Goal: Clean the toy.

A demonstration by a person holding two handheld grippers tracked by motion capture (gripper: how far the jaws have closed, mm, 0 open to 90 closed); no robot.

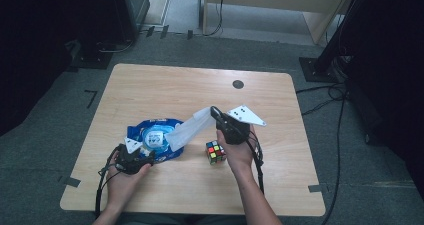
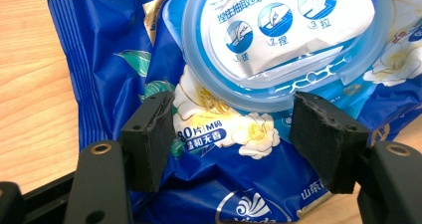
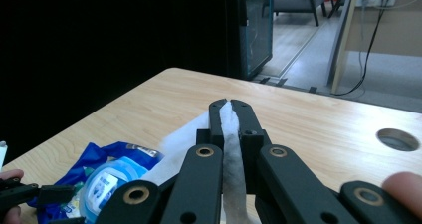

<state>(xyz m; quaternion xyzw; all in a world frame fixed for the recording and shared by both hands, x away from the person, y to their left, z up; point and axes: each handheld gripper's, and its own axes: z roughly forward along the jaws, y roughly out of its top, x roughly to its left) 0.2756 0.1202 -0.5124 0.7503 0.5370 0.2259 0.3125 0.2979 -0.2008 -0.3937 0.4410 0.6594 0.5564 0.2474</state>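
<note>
Two grippers over your wooden surface [image 1: 150,85], grey carpet around: left gripper [image 2: 234,134] jaws clamp the blue wipes pack [image 2: 124,50]; right gripper [image 3: 230,107] jaws pinch a white wipe [image 1: 192,127].

High view looks down on the table [image 1: 150,85]; both gripper views sit close, sharing the wipes pack [image 2: 124,59].

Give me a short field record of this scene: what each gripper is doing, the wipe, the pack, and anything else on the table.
left gripper: shut on the wipes pack, pinning it to the table
right gripper: shut on the wipe, raised above the table
wipe: stretched from the pack's opening to the right gripper
pack lid: round, blue
puzzle cube: on the table beside the right hand
</note>
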